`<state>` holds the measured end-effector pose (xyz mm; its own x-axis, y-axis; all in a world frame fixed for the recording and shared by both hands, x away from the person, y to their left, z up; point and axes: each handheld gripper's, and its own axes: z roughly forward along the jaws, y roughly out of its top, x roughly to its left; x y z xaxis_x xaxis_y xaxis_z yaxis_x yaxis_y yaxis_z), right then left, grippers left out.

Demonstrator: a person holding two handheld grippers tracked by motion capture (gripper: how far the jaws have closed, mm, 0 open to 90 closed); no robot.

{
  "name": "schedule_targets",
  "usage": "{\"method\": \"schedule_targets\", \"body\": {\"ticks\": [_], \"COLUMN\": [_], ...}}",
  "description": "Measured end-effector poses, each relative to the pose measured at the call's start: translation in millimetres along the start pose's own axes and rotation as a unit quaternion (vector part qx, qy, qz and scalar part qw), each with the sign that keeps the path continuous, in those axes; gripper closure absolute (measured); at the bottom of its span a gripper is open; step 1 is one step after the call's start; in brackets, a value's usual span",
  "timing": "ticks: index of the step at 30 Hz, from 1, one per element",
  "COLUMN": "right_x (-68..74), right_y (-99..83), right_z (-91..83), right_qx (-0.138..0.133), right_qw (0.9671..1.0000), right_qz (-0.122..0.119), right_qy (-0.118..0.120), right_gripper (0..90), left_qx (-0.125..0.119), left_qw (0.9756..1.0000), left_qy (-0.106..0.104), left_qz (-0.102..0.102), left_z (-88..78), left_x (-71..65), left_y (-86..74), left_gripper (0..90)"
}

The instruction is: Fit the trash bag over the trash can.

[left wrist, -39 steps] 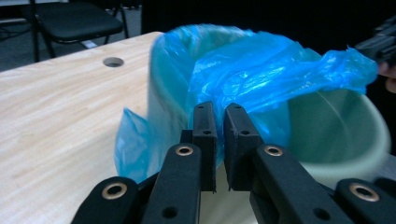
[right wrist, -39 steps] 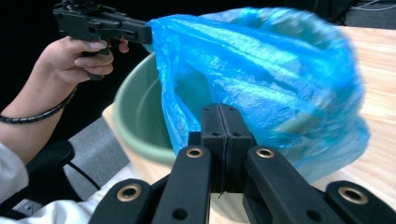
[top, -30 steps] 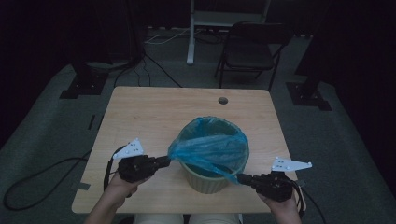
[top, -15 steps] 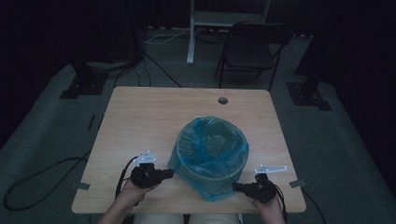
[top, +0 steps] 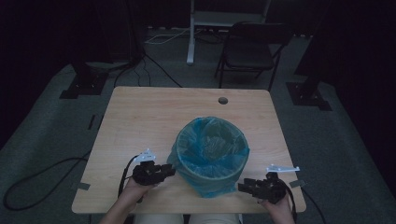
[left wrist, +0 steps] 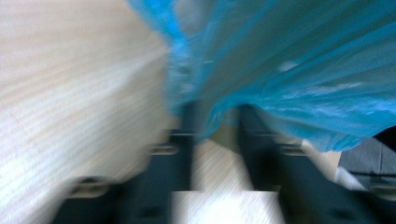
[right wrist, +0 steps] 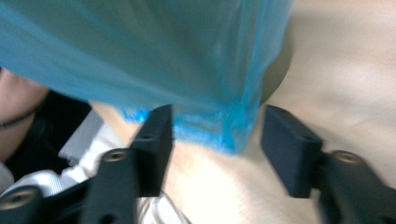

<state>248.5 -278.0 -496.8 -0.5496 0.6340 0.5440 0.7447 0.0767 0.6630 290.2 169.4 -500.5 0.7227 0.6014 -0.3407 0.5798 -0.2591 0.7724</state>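
Right claw (right wrist: 212, 144), jaws spread, flanks the crinkled blue plastic bag's (top: 212, 149) hem at its 5 o'clock; left claw (left wrist: 217, 135), also parted, sits at 8 o'clock. Bag lines a round bin (top: 205, 170) on the pale woodgrain tabletop (top: 149, 116).

Blue-lined bin (top: 212, 154) blocking the middle of the bench (top: 140, 116) toward its near edge. Open wood along the far edge and both far corners. Narrow lanes beside the bin, left tool (top: 169, 171) and right tool (top: 243, 186) there.
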Motion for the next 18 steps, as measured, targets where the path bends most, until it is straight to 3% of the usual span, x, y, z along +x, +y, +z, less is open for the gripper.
{"method": "schedule_targets", "body": {"ticks": [1, 2, 4, 6, 7, 9, 11, 12, 13, 15, 17, 18], "right_x": [1.1, 1.0, 0.1, 0.2, 0.9, 3.0, 8.4, 8.4, 15.8, 23.1, 32.0, 32.0], "right_y": [6.0, 7.8, 12.3, 18.6, 22.5, 33.1, 46.4, 46.4, 59.2, 71.5, 85.4, 85.4], "right_z": [-19.2, -24.6, -35.7, -45.5, -48.9, -53.3, -56.8, -56.8, -58.5, -58.3, -55.7, -55.7], "right_qx": [-0.042, -0.058, -0.088, -0.119, -0.130, -0.142, -0.163, -0.163, -0.184, -0.190, -0.193, -0.193], "right_qw": [0.9991, 0.9983, 0.9960, 0.9927, 0.9912, 0.9893, 0.9854, 0.9854, 0.9808, 0.9785, 0.9754, 0.9754], "right_qz": [-0.005, -0.006, -0.013, -0.018, -0.021, -0.032, -0.043, -0.043, -0.059, -0.078, -0.102, -0.102], "right_qy": [0.002, 0.005, 0.008, 0.006, 0.010, 0.013, 0.028, 0.028, 0.026, 0.024, 0.030, 0.030], "right_gripper": [35.5, 34.9, 28.7, 27.0, 23.0, 19.7, 20.8, 20.8, 19.8, 19.6, 19.4, 19.4], "left_qx": [-0.007, 0.004, 0.017, 0.007, 0.010, 0.000, -0.013, -0.013, -0.056, -0.090, -0.103, -0.103], "left_qw": [0.9999, 1.0000, 0.9998, 0.9999, 0.9998, 0.9999, 0.9999, 0.9999, 0.9978, 0.9939, 0.9908, 0.9908], "left_qy": [-0.004, 0.002, 0.000, -0.001, -0.004, -0.007, 0.010, 0.010, 0.031, 0.050, 0.078, 0.078], "left_qz": [0.007, -0.001, -0.003, -0.010, -0.014, -0.012, -0.004, -0.004, 0.019, 0.039, 0.041, 0.041], "left_z": [-5.3, -6.0, -8.4, -12.4, -14.1, -17.9, -22.6, -22.6, -28.9, -35.2, -40.8, -40.8], "left_x": [-1.5, -1.8, -1.7, -1.6, -1.5, -1.9, -2.9, -2.9, -3.3, -2.0, 1.2, 1.2], "left_y": [-1.1, -0.6, -1.1, -2.1, -2.3, -3.2, -5.1, -5.1, -10.0, -14.8, -17.9, -17.9], "left_gripper": [37.8, 32.6, 11.8, 8.0, 0.7, 0.4, 0.3, 0.3, 0.4, 0.4, 0.5, 0.5]}}
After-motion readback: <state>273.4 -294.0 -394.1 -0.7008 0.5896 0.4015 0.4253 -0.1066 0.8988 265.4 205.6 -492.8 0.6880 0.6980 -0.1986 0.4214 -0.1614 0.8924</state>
